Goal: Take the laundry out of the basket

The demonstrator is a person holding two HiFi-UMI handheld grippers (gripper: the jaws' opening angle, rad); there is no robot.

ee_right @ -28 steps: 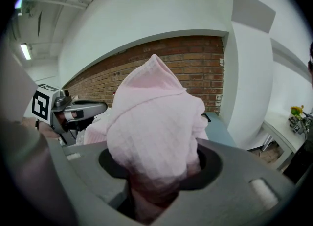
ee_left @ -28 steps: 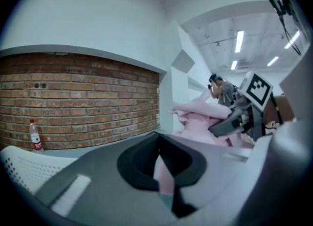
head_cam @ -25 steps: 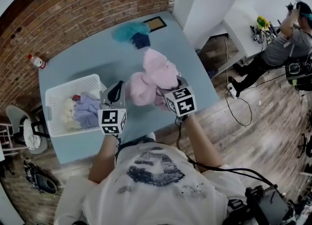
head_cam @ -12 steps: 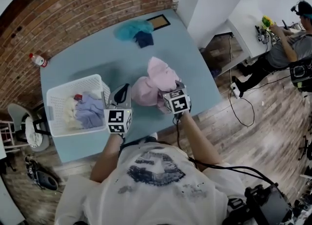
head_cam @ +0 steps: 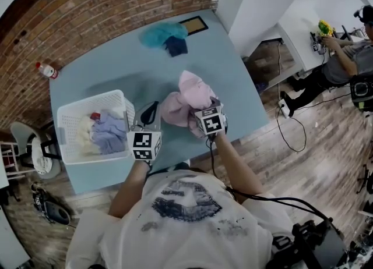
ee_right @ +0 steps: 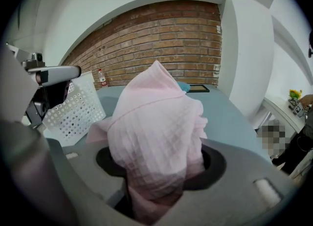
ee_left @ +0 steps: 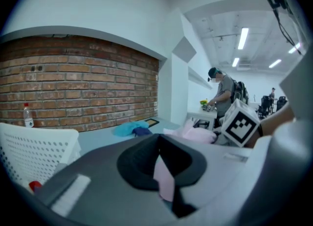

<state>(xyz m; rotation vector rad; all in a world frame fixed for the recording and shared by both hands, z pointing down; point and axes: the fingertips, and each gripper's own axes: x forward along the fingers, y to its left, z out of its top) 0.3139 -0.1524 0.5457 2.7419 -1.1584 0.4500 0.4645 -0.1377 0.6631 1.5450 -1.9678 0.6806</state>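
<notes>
Pink cloth (head_cam: 187,96) clamped by left gripper (ee_left: 164,176), seemingly right gripper's (ee_right: 156,181) just-loosening jaws; basket (head_cam: 64,138) beside.

red brick wall (head_cam: 87,6) behind a pale blue tabletop (head_cam: 99,81), clear plastic bottle with a red cap (head_cam: 45,71) at the wall's foot, wood-framed dark panel (head_cam: 194,26) at the far corner, wooden plank floor (head_cam: 326,163), black cable (head_cam: 291,140) trailing over it, seated person (head_cam: 344,64) at a white desk (head_cam: 303,35)
</notes>
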